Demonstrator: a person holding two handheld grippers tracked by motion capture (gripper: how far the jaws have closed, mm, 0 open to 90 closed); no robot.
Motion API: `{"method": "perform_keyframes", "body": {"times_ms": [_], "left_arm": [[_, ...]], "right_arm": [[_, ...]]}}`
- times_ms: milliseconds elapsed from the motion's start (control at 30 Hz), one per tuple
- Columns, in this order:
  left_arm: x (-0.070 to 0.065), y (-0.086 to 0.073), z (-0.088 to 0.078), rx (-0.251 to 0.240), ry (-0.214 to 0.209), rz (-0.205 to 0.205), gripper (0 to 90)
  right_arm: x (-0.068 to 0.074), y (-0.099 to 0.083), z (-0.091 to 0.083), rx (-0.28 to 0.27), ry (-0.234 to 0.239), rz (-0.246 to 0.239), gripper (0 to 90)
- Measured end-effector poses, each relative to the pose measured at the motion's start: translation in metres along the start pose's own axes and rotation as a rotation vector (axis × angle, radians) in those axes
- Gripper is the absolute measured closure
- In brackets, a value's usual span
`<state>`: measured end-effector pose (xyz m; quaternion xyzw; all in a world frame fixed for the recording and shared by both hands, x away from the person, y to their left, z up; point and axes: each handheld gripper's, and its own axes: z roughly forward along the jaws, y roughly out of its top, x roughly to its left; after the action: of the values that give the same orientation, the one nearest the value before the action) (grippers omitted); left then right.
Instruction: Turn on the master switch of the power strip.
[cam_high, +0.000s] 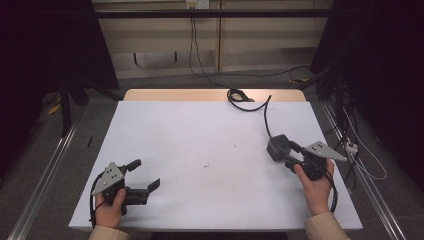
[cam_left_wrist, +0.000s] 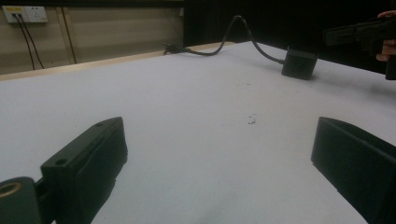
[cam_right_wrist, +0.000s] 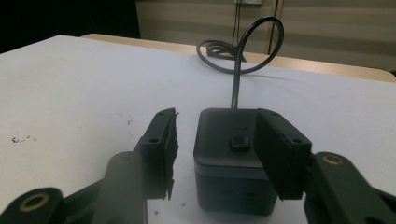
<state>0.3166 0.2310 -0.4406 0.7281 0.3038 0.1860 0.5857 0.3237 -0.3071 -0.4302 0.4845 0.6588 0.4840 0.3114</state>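
Black box (cam_high: 278, 147): high view, it sits on the right part of the white table (cam_high: 200, 150), its cable (cam_high: 250, 102) running to the far edge.
Left gripper (cam_high: 147, 175): high view, near the front left corner, jaws spread apart, nothing between them.
Left gripper view: wide jaws over bare table; box (cam_left_wrist: 299, 63) far off.
Right gripper view: right gripper (cam_right_wrist: 217, 147) open around the box (cam_right_wrist: 231, 158); right jaw seems to touch it, left jaw just beside.
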Motion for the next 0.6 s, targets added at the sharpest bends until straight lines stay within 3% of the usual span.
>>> {"method": "perform_keyframes", "body": {"times_ms": [600], "left_arm": [[0.0001, 0.0001, 0.0, 0.0, -0.001, 0.002, 3.1]], "right_arm": [[-0.0014, 0.0053, 0.0062, 0.012, 0.032, -0.006, 67.6]]}}
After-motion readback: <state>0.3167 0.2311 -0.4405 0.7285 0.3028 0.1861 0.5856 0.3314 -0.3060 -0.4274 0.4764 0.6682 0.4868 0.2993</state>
